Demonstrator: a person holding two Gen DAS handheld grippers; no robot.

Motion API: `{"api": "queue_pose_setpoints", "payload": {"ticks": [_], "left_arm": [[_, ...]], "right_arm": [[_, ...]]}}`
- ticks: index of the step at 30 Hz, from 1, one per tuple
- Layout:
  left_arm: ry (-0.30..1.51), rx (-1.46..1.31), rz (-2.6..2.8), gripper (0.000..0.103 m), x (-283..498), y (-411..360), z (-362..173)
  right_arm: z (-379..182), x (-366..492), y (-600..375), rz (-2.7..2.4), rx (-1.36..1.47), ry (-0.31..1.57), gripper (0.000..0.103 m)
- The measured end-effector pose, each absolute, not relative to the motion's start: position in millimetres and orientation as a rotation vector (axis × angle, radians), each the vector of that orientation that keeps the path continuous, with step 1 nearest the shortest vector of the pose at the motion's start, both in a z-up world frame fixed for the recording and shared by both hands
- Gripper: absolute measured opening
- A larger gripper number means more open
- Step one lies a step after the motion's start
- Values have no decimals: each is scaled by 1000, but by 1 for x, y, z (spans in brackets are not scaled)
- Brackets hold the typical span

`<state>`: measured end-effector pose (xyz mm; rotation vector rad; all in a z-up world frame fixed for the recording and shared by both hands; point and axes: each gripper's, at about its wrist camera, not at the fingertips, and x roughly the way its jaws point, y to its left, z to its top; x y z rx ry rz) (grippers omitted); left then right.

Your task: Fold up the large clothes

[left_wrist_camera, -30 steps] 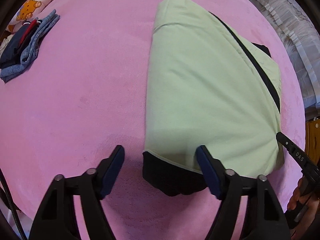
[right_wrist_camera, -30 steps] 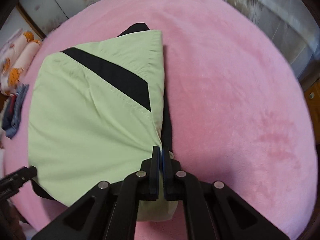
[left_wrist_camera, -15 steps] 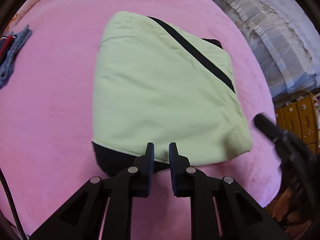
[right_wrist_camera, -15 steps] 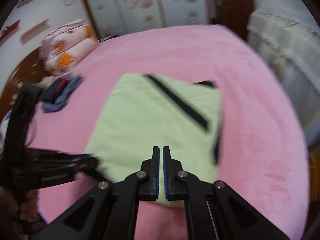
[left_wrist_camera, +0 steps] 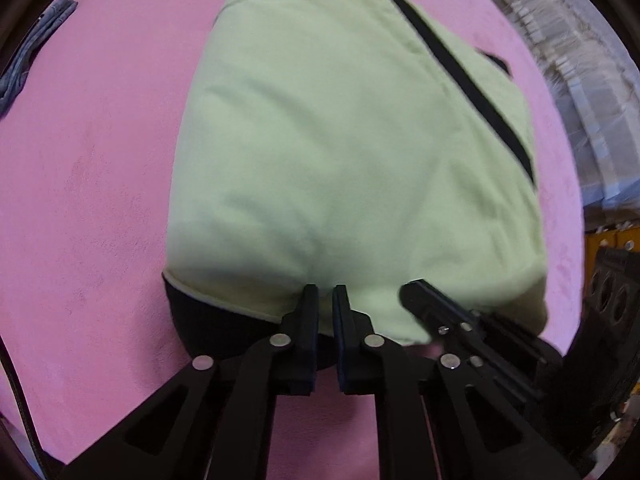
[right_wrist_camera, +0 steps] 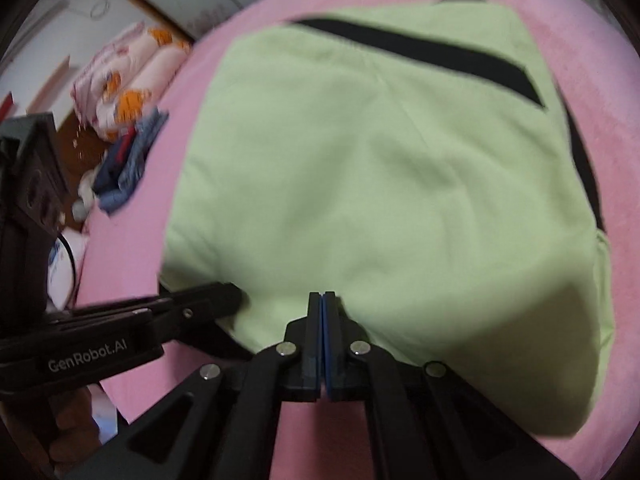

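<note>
From the left wrist, one folded garment (left_wrist_camera: 340, 152) lies on the bed (left_wrist_camera: 88, 184), a soft light-green cloth in a rough trapezoid with one thin black stripe running slantwise down its right side and a dark, finely knit black band showing under its near left corner. The bed cover is pink and plush. The left gripper (left_wrist_camera: 326, 294) has two black fingers with blue pads; its jaws have just been closing and now stand almost together, a narrow slit between them, tips at the near edge of the garment, with no cloth seen in the slit. The right gripper (left_wrist_camera: 412, 294) reaches in just beside it, its tip over the same edge. One heap of grey-blue clothes (left_wrist_camera: 28, 56) lies at the far left. From the right wrist, the same garment (right_wrist_camera: 380, 184) fills the middle of the bed (right_wrist_camera: 592, 44), the stripe wider at the far right. The right gripper (right_wrist_camera: 322, 296) is pressed fully together at the near edge, holding nothing visible. The left gripper (right_wrist_camera: 236, 294) points in from the left. One clothes heap (right_wrist_camera: 128, 160) and two rolled floral quilts (right_wrist_camera: 128, 76) lie at the far left.
</note>
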<state>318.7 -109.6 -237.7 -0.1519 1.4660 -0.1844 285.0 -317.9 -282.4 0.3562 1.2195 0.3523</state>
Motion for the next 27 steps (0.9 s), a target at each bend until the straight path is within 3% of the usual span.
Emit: {"api": "queue_pose_setpoints", "payload": {"ticks": [10,15,21,27], "left_arm": [[1429,-144,-166,1,311,-105,-225],[1398,-57,-144,1,309,-107,-208],[1356,-146,-270,1,327,-118,-190],[1343,-113,-251,1,374,-141,-215]], "right_arm": [[-265,264,-378,162,296,1193,0],[-242,256,-352,65,55,1159,0],[-209,259,-338,233,246,1029,0],[-238,307,-299,327,303,1070,0]]}}
